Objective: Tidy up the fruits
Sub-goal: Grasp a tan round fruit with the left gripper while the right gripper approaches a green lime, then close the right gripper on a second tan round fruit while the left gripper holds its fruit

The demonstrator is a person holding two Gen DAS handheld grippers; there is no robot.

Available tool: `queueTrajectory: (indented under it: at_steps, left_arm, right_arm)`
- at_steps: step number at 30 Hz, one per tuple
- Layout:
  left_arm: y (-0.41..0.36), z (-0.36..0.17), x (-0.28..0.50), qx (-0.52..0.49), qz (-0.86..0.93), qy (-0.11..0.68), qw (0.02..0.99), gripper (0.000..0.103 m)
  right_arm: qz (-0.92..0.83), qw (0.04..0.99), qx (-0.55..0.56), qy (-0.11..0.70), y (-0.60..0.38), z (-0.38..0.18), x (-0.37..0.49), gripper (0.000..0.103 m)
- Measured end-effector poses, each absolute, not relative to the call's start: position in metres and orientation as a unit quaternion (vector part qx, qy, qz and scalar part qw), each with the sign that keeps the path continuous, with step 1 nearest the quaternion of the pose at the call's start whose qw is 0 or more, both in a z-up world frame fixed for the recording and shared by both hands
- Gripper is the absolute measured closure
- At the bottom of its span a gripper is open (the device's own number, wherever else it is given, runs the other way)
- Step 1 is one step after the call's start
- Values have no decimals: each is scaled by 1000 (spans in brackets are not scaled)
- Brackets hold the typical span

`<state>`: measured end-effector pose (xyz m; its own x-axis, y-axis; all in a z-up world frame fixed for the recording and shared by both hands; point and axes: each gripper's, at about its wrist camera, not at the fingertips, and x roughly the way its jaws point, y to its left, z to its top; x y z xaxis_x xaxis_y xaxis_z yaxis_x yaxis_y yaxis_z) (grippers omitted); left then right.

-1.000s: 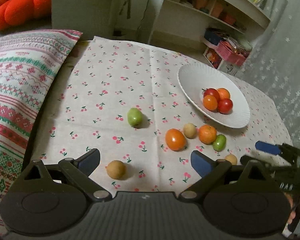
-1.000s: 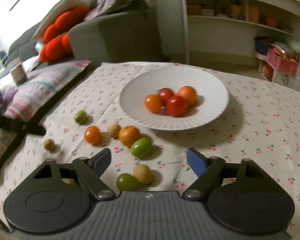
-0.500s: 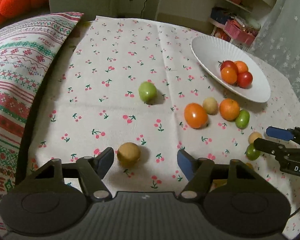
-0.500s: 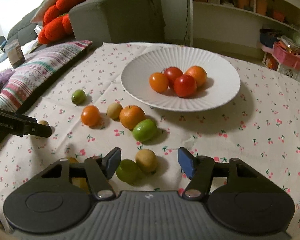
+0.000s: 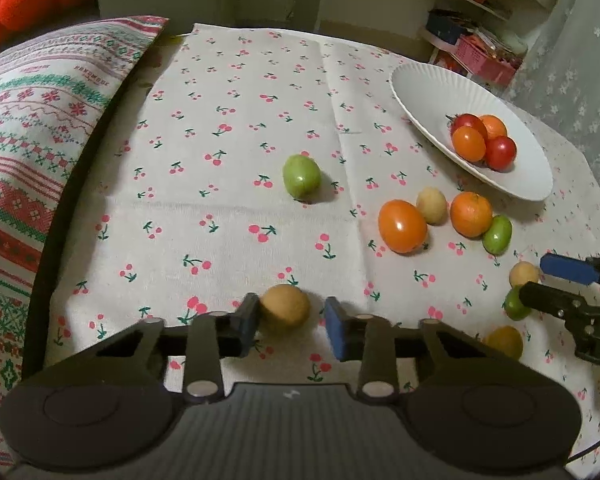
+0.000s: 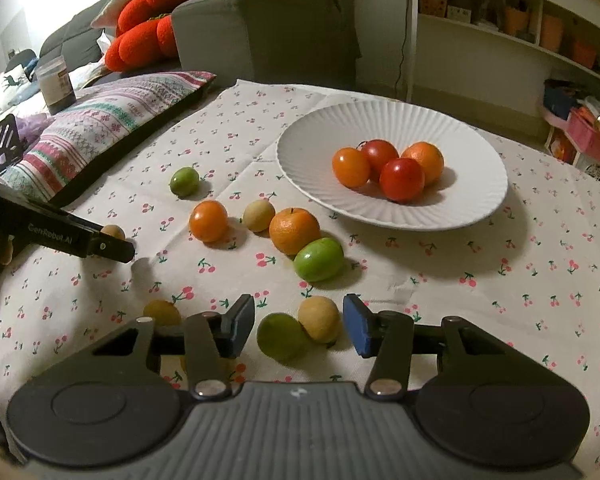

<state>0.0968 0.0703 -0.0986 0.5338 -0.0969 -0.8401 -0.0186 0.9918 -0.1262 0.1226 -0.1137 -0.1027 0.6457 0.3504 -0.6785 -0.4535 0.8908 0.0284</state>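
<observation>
Left tongs (image 5: 291, 322) part-open around tan fruit (image 5: 285, 305), right tongs (image 6: 299, 325) open around green fruit (image 6: 281, 337) and beige fruit (image 6: 319, 318), four fruits on plate (image 6: 476, 196)

"GenRobot.AI" on the left claw's (image 6: 129, 249) arm; "DA…" cut off on the right claw (image 5: 540, 280).

**Warm indoor light, soft shadows, heavy fisheye bend**

Warm, yellowish room light across both views, moderately bright on the tablecloth (image 5: 236, 184). Fruit shadows fall soft, to the right and toward the camera; the white plate (image 6: 476, 200) throws a broad one ahead of the right gripper (image 6: 299, 327). A small glare spot sits on the orange tomato (image 5: 402, 226). Far left in the right wrist view, daylight blows out white. Both tools' finger pads look smeared with blur. Corners darken, and straight shelf lines bow at the edges.
</observation>
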Motion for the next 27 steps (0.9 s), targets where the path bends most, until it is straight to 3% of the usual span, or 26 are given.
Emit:
queueTrajectory:
  at_steps: [7,24,27]
  left_arm:
    - [72,-99,99,-68,-18,482,873,90]
    - [72,-98,99,-66,-18,479,875,91]
    - [77,-94,99,-87,-20,475,875,91]
  right_arm:
    - [213,918,-53,331,-123,-95,120,62]
    - [220,889,43,398,-140,-113,142,65]
    - [229,886,49,399,-139,-111,142,74]
